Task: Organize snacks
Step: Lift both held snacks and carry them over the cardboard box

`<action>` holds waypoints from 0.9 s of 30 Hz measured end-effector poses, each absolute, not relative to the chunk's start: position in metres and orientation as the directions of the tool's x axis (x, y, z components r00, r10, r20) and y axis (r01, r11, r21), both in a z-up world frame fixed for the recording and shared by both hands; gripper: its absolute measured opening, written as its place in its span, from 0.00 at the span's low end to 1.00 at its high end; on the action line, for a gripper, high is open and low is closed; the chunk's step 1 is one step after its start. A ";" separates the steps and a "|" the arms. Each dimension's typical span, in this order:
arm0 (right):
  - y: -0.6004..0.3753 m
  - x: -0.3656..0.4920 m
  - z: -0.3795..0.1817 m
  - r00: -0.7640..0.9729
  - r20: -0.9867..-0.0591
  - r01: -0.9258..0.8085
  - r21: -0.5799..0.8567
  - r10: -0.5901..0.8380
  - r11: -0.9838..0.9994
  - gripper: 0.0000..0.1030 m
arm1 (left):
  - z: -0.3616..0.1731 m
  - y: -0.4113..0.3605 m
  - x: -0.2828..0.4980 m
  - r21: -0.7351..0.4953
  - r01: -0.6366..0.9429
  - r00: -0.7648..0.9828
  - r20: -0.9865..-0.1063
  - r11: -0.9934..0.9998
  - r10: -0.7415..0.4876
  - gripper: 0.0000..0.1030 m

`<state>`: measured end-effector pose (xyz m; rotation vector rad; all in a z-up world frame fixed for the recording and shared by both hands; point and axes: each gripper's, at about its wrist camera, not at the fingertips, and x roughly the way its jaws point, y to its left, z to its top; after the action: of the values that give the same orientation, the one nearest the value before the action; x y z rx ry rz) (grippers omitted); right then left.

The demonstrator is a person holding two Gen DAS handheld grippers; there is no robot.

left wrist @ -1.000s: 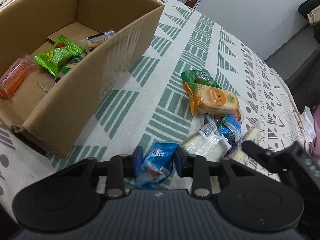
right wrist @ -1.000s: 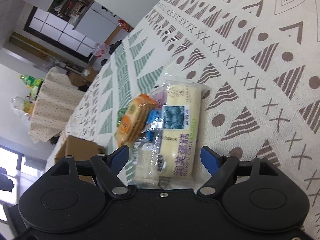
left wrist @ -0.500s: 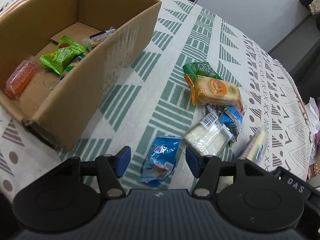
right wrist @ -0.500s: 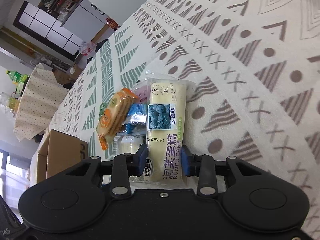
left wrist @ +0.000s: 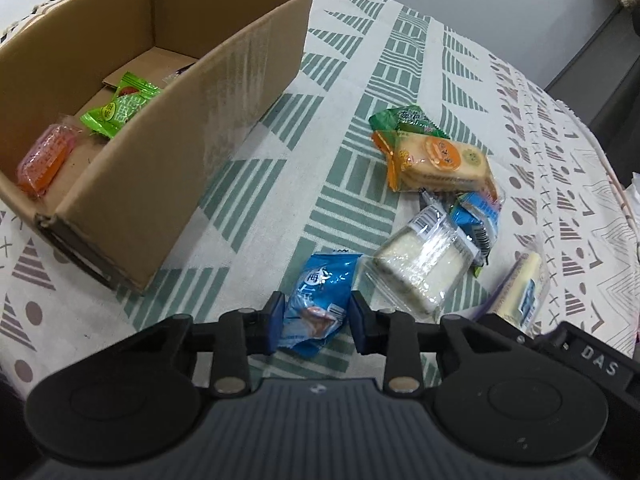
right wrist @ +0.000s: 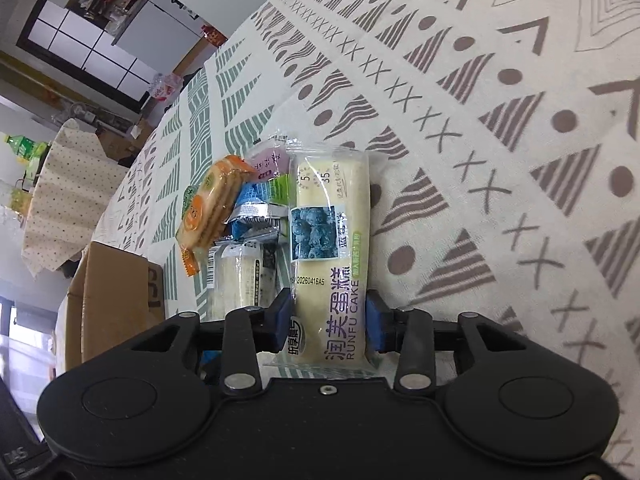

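Both claws have closed since a moment ago: my left claw pinches the blue snack packet, my right claw the blueberry cake bar. Both wrappers look light, soft and slick, so I'd grip mid-body, gently.

The cardboard box is matt brown corrugated paperboard, with a strip of shiny clear tape down its near wall. The tablecloth is woven cloth, matt and slightly coarse, with a printed pattern. The blue packet is glossy crinkled plastic film. The clear-wrapped cake sits in transparent, reflective film, and the blueberry cake pack has a smoother, semi-gloss plastic wrapper. The cracker pack is shiny film too. Both gripper bodies are matt black plastic with small bright metal screws; the left gripper shows a ribbed top.
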<state>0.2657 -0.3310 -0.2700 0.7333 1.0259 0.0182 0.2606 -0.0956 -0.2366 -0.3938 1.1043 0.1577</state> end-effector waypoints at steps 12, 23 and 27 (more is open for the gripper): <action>-0.333 0.259 -0.244 0.627 -0.679 0.232 0.631 0.383 0.740 0.32 | -0.196 -0.091 0.249 -0.278 -0.285 0.546 -0.834 0.917 -0.084 0.31; -0.318 0.250 -0.205 0.676 -0.568 0.115 0.710 0.469 0.694 0.32 | -0.150 -0.066 0.233 -0.331 -0.290 0.627 -0.775 0.898 -0.083 0.31; -0.311 0.248 -0.192 0.690 -0.537 0.081 0.724 0.485 0.685 0.32 | -0.136 -0.053 0.227 -0.345 -0.302 0.649 -0.757 0.889 -0.073 0.31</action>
<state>0.2485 -0.3109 -0.1923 0.7998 0.7925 0.2552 0.2269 -0.0530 -0.1365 -0.4722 0.8626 0.1353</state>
